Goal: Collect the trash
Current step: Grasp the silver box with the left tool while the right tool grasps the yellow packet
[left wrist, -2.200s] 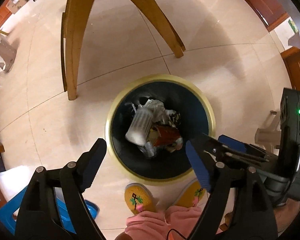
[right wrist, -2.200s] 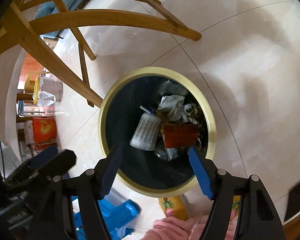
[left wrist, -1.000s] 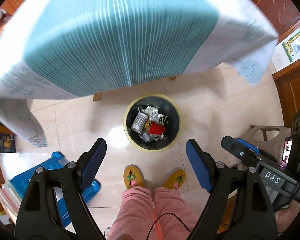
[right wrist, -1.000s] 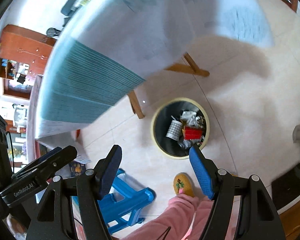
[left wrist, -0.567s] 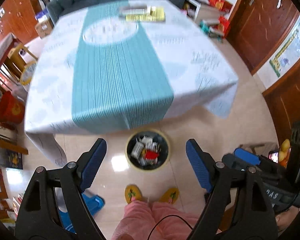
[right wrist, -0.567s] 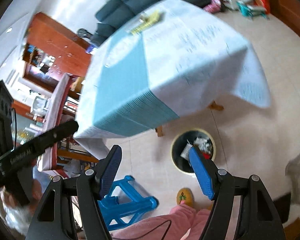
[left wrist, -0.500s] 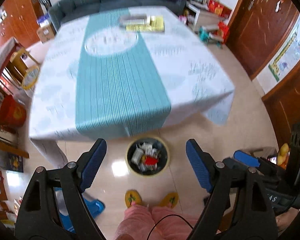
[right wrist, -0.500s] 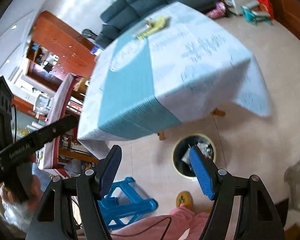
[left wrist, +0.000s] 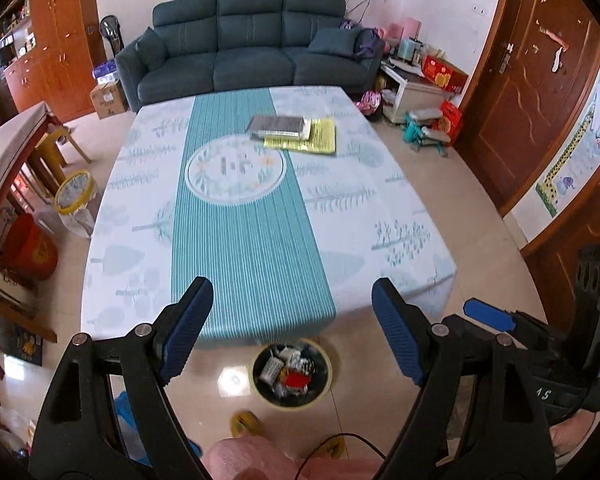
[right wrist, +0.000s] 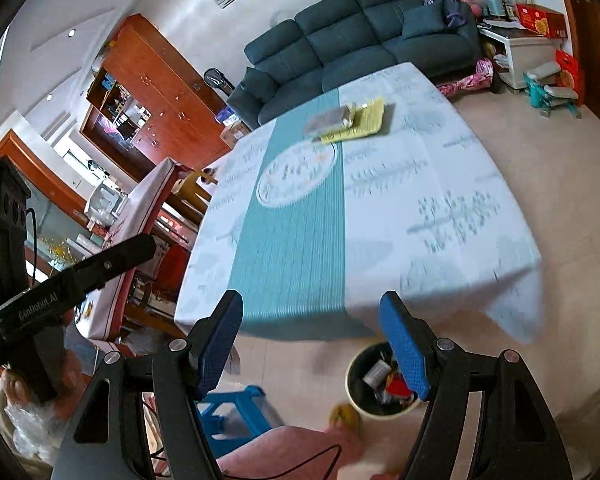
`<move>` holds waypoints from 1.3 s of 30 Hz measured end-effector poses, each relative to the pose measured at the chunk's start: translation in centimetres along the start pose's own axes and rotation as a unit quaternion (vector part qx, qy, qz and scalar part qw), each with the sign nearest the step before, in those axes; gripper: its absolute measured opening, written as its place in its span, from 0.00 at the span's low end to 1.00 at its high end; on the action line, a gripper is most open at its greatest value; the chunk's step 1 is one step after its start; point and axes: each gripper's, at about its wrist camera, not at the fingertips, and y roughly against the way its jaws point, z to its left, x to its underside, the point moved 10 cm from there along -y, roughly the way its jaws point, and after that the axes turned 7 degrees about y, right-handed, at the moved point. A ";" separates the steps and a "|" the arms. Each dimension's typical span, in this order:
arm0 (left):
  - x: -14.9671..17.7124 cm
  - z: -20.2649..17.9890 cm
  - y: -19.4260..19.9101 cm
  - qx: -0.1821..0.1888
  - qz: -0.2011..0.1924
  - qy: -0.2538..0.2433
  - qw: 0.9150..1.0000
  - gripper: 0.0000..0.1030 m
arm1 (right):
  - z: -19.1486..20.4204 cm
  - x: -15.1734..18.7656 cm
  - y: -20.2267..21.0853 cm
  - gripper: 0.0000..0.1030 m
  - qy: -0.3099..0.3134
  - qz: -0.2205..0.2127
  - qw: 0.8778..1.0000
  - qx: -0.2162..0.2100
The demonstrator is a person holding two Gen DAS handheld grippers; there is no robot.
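Both tools are raised above the worktop [left wrist: 260, 216], which wears a white tablecloth with a teal striped runner. The left tool [left wrist: 292, 332] stands wide with nothing between its blue pads, and the right tool [right wrist: 316, 344] is likewise spread and empty. The landmark here is the trash bin [left wrist: 291, 374], a dark round bin with a pale yellow rim standing on the tiled floor just past the near edge of the worktop, close to the person's slippered feet. Inside the bin lies the collected trash [left wrist: 288, 372]: a white ribbed container, crumpled wrappers and something red.

On the worktop, well beyond the bin toward the sofa [left wrist: 252, 48], rest a grey book [left wrist: 278, 126] lying partly on a yellow booklet [left wrist: 312, 140]; no loose litter shows on the cloth.

Judging by this, a drop into the bin looks finished and the step in hand is scanning for more rubbish. The next move calls for finding a remaining piece, if any, then bringing one wide tool down around it. The book and booklet hardly look like trash, so the task may be nearly done.
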 end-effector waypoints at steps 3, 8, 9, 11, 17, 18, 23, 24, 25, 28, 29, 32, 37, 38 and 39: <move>-2.2 0.7 -1.7 0.006 -0.004 -0.017 1.000 0.77 | -0.1 -2.4 -2.2 0.70 0.001 0.000 1.000 0.010; -7.3 3.0 -6.1 0.000 -0.007 -0.064 0.998 0.77 | -0.6 -6.6 -7.5 0.70 -0.025 -0.005 0.999 0.033; -8.6 3.4 -7.2 0.004 -0.008 -0.077 0.997 0.77 | -0.8 -7.4 -8.6 0.70 -0.031 -0.007 0.999 0.039; -11.6 4.4 -10.1 0.008 -0.002 -0.107 0.994 0.77 | -1.5 -9.4 -11.4 0.70 -0.060 -0.012 0.997 0.051; -20.1 6.4 -19.1 0.029 0.047 -0.190 0.980 0.77 | -3.7 -14.3 -18.5 0.62 -0.133 -0.023 0.985 0.105; -21.2 6.3 -20.6 0.034 0.054 -0.204 0.977 0.77 | -4.4 -14.7 -19.3 0.58 -0.138 -0.019 0.983 0.119; -24.5 4.5 -27.4 0.069 0.100 -0.259 0.958 0.77 | -8.4 -17.2 -24.3 0.44 -0.183 0.000 0.969 0.169; -25.1 4.0 -29.1 0.077 0.108 -0.273 0.953 0.77 | -8.9 -17.5 -24.9 0.44 -0.187 -0.001 0.967 0.171; -25.4 3.6 -30.1 0.080 0.110 -0.284 0.949 0.77 | -9.7 -17.8 -25.6 0.44 -0.194 -0.001 0.966 0.172; -25.2 1.9 -33.9 0.088 0.131 -0.340 0.927 0.84 | -11.3 -18.7 -27.6 0.44 -0.207 0.000 0.963 0.175; -25.0 1.2 -35.0 0.088 0.137 -0.357 0.920 0.85 | -11.7 -19.0 -28.3 0.44 -0.211 0.001 0.962 0.174; -24.0 -0.3 -37.7 0.085 0.149 -0.402 0.900 0.85 | -12.5 -19.3 -29.8 0.44 -0.216 0.007 0.961 0.174; -22.0 -2.2 -41.2 0.091 0.160 -0.503 0.845 0.86 | -13.4 -19.0 -31.5 0.44 -0.223 0.021 0.959 0.172; -21.8 -2.4 -41.5 0.091 0.161 -0.511 0.840 0.86 | -13.4 -18.8 -31.6 0.44 -0.223 0.023 0.959 0.171; -21.7 -2.7 -42.2 0.089 0.160 -0.522 0.833 0.86 | -13.4 -18.7 -31.9 0.44 -0.222 0.026 0.960 0.170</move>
